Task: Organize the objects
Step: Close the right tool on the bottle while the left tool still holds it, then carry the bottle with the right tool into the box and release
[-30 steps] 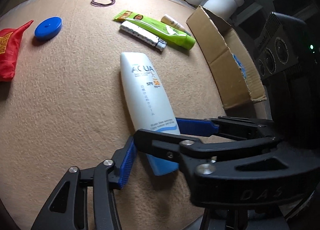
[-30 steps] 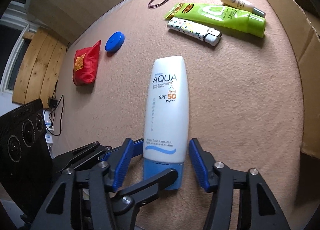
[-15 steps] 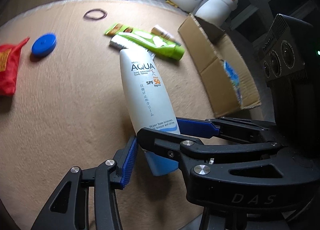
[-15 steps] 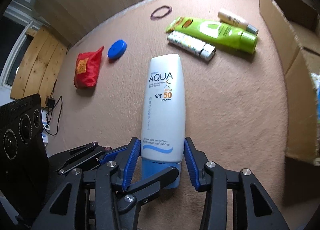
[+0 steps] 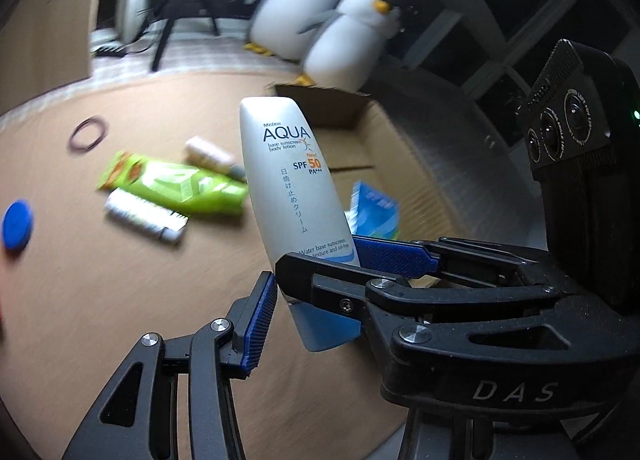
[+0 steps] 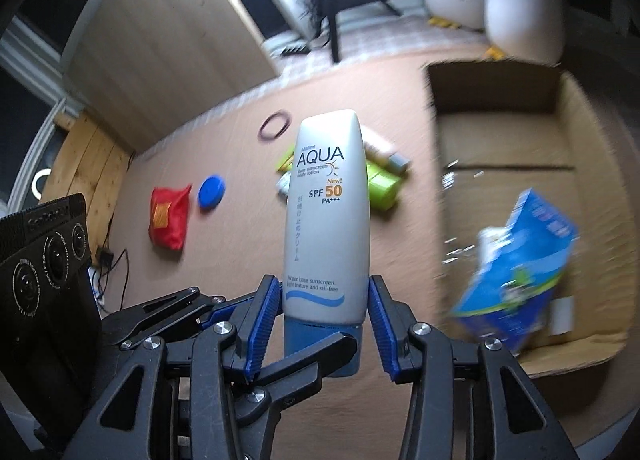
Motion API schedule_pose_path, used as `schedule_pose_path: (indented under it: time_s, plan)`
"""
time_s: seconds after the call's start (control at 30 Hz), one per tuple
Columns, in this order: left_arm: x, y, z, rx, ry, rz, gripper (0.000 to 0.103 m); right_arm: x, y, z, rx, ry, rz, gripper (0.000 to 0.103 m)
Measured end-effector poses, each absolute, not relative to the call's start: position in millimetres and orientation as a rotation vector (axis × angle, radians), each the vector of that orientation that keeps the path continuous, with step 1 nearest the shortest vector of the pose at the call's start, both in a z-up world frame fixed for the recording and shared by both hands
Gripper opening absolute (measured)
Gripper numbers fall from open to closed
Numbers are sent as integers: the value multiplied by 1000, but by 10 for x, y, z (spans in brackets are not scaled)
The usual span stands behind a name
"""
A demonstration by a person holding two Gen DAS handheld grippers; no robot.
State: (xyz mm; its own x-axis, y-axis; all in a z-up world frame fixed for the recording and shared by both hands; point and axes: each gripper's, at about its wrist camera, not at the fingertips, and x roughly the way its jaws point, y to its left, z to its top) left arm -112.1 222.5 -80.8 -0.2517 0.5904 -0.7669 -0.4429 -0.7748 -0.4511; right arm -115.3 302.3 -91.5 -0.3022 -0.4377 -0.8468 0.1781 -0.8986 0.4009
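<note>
Both the right gripper [image 6: 326, 322] and left gripper [image 5: 316, 290] clamp the sunscreen bottle [image 6: 326, 216], held beside the cardboard box [image 6: 500, 148]

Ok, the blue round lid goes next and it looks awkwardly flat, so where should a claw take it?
Pinch the blue round plastic lid across its rim, straight down from above. It lies flat on the tan carpet, a thin disc, apart from the red fabric pouch, so there is room either side. The right claw holds the white sunscreen bottle.

Two plush penguins [image 5: 320, 20] behind carpet; black chair legs [image 6: 332, 20]; wooden boards [image 6: 86, 156].
</note>
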Motion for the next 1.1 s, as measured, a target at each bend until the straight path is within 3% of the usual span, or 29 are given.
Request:
schedule_pose_path:
  time_s: [0.57,0.63,0.73,0.77,1.1]
  plan:
    - [-1375,3483,-864,-1315,-101,1952,50,-1393,4205,-906,1610,-403,-2406,42]
    - [-1391,3514,-873,-1322,-88,1959,66,-1388,4264,-905,1605,-395,-2415,43]
    - [-1394,3486,-870,-1315,-81,1978,70,-1386,4291,-899,1612,-350,-2460,64]
    - [-1393,3464,-867,-1313,-81,1981,70,-1377,4299,-887,1605,-337,-2486,66]
    - [-1339,3027,-834,-1314,-91,2029,70,-1350,4156,-883,1594,-336,-2505,67]
